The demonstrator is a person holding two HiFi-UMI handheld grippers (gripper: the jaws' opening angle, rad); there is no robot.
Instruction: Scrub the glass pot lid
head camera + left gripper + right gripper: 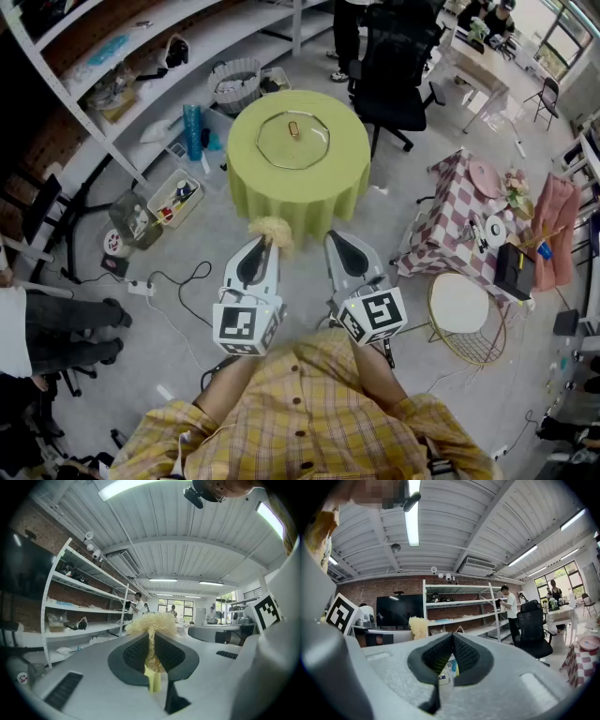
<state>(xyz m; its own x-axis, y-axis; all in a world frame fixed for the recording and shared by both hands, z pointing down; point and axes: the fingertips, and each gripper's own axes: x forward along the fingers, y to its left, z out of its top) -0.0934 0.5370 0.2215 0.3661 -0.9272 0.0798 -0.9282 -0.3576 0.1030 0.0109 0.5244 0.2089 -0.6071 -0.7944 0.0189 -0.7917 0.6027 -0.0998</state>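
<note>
Head view, nearest item: the person's yellow plaid shirt (309, 412), with both forearms reaching forward above the floor. The left gripper (262, 246) and right gripper (342, 246) are held side by side, near each other but apart. Their marker cubes face the camera and their tips point toward the round desk (309, 192).

Left gripper (151, 641): its fingers are clenched on a scrubber (271, 231). In the left gripper view, the pale yellow handle of the scrubber (152, 623) is pinched between the two dark pads. Its fuzzy straw-coloured head sticks out past the tips.

Right gripper (452, 639): the right gripper view shows its fingers closed tip to tip with nothing grasped. Only background shows through the narrow slot below the tips. The scrubber (418, 627) head appears to the left in this view.

Glass pot lid (293, 139): it lies flat, knob up, in the middle of the desk, which is covered by a green cloth. The lid is well apart from both grippers and neither touches it.

Surroundings: a black office chair (398, 66) stands beyond the desk to the right. White shelving (112, 84) runs along the left. A small table with a checked cloth (450, 220) stands at the right, and a round wire stool (464, 314) sits just beside it.
</note>
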